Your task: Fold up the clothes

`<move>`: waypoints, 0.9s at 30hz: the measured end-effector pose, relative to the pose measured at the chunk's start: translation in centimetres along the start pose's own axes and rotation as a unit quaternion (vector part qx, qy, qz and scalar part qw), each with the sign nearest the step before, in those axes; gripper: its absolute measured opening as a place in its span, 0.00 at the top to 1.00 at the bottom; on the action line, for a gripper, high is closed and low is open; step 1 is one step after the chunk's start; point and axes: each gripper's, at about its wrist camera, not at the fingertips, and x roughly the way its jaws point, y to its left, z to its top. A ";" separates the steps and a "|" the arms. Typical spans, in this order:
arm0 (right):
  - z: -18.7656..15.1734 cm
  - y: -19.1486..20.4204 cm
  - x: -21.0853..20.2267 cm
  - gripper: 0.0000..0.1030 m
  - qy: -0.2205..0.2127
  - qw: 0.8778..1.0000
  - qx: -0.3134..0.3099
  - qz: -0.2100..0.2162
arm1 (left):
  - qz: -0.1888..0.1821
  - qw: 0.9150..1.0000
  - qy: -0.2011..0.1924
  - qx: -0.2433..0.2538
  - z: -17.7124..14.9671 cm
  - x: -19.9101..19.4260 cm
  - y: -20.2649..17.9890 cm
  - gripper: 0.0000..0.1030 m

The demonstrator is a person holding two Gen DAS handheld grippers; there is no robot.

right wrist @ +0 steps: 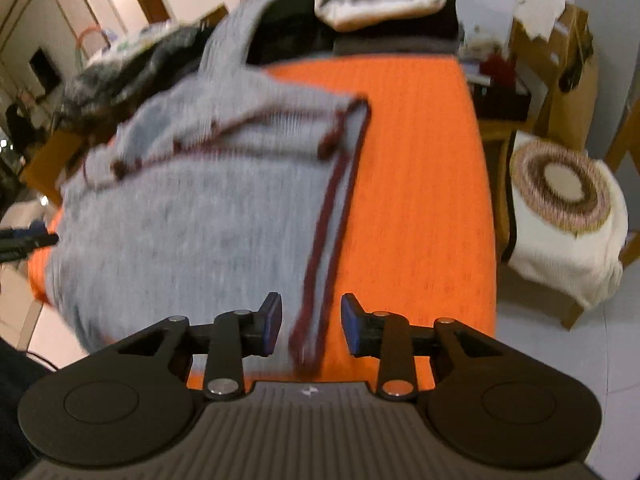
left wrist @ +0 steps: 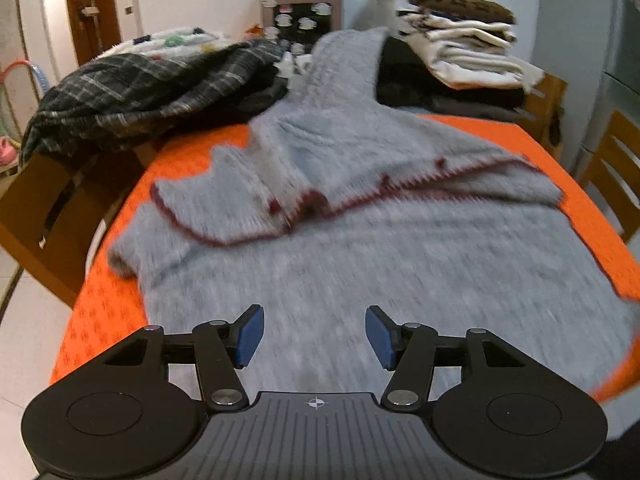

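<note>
- Left tongs [left wrist: 314, 334] apart over grey sweater [left wrist: 360, 248], nothing between blue pads.
- Right tongs [right wrist: 311, 326] apart, sweater's dark-red trimmed edge [right wrist: 320, 248] loose between pads, unclamped.
- Sweater spread flat across orange desk [left wrist: 540, 152].
- Beyond sweater: folded stack [left wrist: 472, 48], plaid garment [left wrist: 140, 92].

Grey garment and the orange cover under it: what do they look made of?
Grey garment: seems a soft, fuzzy knit, perhaps wool or acrylic; matte nap, faint ribbing, dark red knitted trim along its edges. Orange cover: looks like a woven or textured cloth, matte, with fine lines and a small repeated pattern; blur leaves the fibre open.
</note>
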 end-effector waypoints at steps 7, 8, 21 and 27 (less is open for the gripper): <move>9.1 -0.9 4.5 0.64 -0.024 0.999 -0.028 0.029 | 0.058 0.998 -0.010 -0.035 6.2 5.2 3.0 0.42; 10.1 -0.9 5.2 0.64 -0.021 0.999 -0.036 0.032 | 0.067 0.997 -0.009 -0.039 6.9 6.0 3.5 0.42; 16.2 0.7 14.8 0.52 0.015 0.998 -0.052 0.020 | 0.075 0.980 0.037 -0.179 10.2 14.0 11.3 0.42; 16.5 1.3 17.8 0.51 0.027 0.998 -0.057 -0.019 | 0.021 0.982 0.045 -0.181 11.1 17.1 9.5 0.41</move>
